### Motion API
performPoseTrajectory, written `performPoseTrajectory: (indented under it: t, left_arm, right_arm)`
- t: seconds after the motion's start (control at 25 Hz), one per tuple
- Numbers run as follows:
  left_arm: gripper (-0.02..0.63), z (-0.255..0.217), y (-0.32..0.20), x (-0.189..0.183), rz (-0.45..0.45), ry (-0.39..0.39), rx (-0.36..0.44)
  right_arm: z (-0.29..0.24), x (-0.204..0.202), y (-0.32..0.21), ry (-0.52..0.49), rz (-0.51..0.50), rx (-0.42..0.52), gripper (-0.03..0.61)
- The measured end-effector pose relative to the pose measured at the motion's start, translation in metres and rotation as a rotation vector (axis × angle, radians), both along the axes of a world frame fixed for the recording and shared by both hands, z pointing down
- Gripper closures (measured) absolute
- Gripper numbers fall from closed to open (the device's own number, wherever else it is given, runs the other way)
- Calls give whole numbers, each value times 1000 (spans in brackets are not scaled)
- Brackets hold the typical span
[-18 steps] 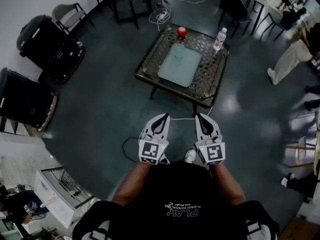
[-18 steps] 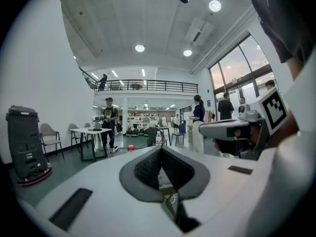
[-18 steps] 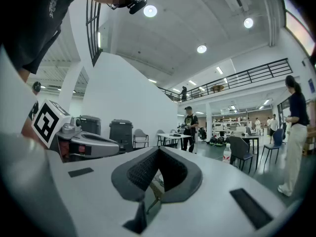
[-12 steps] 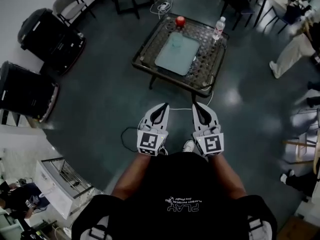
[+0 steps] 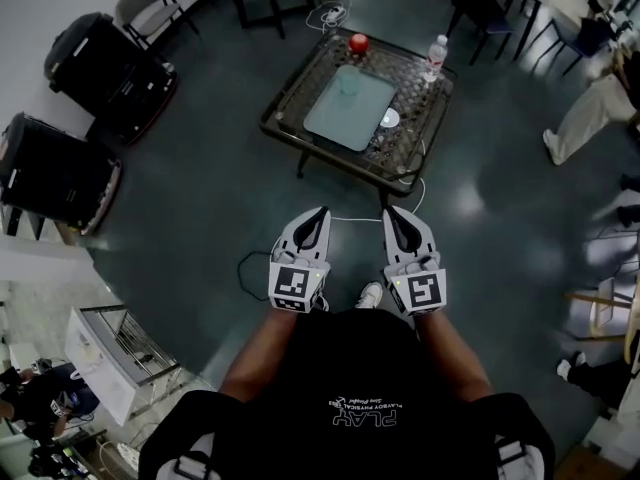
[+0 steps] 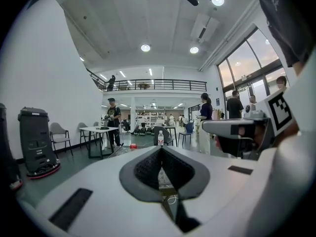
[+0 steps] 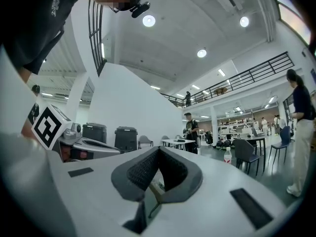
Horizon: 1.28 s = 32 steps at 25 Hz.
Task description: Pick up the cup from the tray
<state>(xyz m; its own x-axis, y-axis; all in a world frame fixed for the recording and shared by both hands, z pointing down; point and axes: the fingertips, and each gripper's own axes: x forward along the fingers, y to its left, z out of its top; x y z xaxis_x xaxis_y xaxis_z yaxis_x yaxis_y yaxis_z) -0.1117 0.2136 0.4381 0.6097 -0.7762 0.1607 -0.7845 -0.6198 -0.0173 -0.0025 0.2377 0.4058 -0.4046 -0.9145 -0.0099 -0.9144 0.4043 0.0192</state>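
A clear cup stands on the far part of a pale blue tray. The tray lies on a low dark glass table a few steps ahead of me. My left gripper and right gripper are held side by side at waist height, well short of the table, pointing at it. Both are shut with nothing between the jaws. In the left gripper view the left gripper has its pads meeting at the tip. The right gripper looks the same in its own view. The cup is too small to make out in either gripper view.
On the table are a red round object, a water bottle and a small white disc. Two black bins stand at the left, a white cable lies on the floor, and a person is at the right.
The table has shifted up and left in the head view. Both grippers sit a little higher in the picture and stay shut.
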Motion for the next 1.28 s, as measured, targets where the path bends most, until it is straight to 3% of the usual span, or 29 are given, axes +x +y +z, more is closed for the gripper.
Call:
performPoseTrajectory:
  t: [0.6, 1.04, 1.28]
  left_arm:
    - [607, 10, -2, 14, -118, -10, -31]
    - [607, 11, -32, 6, -141, -2, -35]
    - [607, 17, -70, 7, -100, 5, -38]
  right_arm:
    - [12, 35, -6, -22, -57, -22, 570]
    - [16, 24, -39, -28, -82, -18, 570]
    - [18, 17, -75, -10, -66, -23, 570]
